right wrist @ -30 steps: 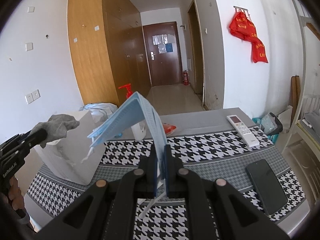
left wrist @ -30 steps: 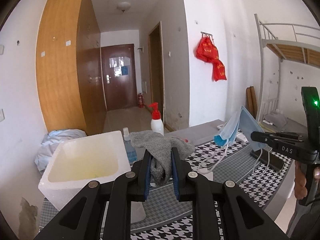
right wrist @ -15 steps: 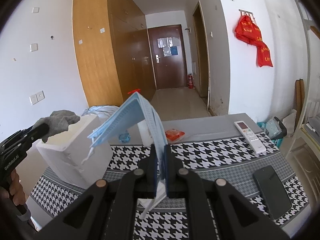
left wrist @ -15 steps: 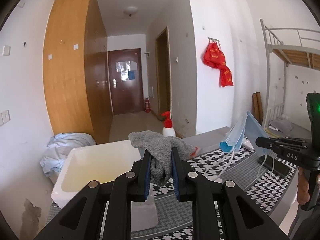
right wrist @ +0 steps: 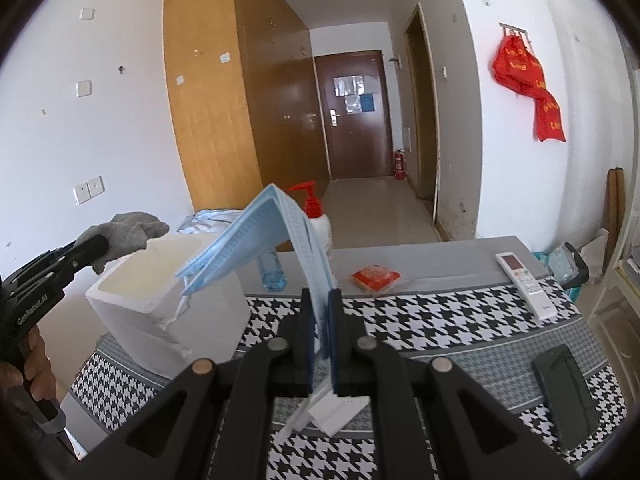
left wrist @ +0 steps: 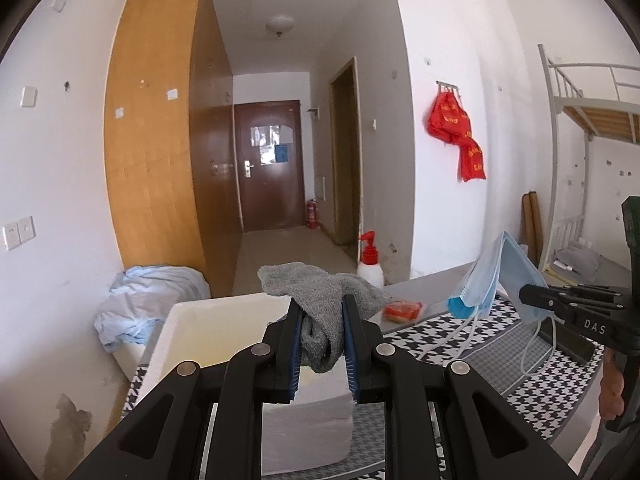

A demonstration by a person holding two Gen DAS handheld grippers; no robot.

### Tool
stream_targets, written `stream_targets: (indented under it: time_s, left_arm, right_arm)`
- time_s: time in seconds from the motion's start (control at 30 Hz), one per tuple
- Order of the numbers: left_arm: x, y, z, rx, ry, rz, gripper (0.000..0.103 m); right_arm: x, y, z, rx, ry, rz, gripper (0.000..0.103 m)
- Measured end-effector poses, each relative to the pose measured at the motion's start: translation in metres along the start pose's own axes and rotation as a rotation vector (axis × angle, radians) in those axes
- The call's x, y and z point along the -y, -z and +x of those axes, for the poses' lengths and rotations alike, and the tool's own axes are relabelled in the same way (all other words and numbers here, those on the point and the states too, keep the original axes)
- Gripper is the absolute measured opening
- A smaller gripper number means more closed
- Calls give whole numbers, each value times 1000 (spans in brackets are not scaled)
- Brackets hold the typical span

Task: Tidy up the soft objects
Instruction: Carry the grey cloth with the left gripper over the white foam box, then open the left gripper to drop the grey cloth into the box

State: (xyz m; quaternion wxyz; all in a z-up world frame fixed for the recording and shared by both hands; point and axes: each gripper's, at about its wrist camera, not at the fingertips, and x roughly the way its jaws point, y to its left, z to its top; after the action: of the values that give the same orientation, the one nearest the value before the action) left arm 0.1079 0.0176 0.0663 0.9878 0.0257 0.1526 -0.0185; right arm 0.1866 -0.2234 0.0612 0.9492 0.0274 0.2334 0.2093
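Observation:
My left gripper is shut on a crumpled grey cloth, held just above the near rim of an open white foam box. In the right wrist view the same left gripper and grey cloth hang at the box's left edge. My right gripper is shut on a light blue face mask that arches up and droops left toward the box. In the left wrist view the right gripper holds the mask in the air, to the right of the box.
On the houndstooth tablecloth lie a red packet, a white remote, a black phone and a white wrapper. A red-pump bottle and a small clear bottle stand behind the box. Pale blue bedding lies far left.
Both grippers have drifted sideways toward the foam box, each keeping its hold. In the left wrist view the box has slid down under the fingers and the view has tipped up.

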Motion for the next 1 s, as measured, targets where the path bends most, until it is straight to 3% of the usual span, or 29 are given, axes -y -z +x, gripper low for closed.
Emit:
stream_targets:
  time_s: [0.47,1.0]
  left_arm:
    - [-22,1,8,-18,-66,-35,19]
    - [-52,15,57,-128,-79,-81,19]
  right_arm:
    - [-25,-5,13,-8,-52,-37,8]
    - [-33,-6,17,-10,-19,-41,8]
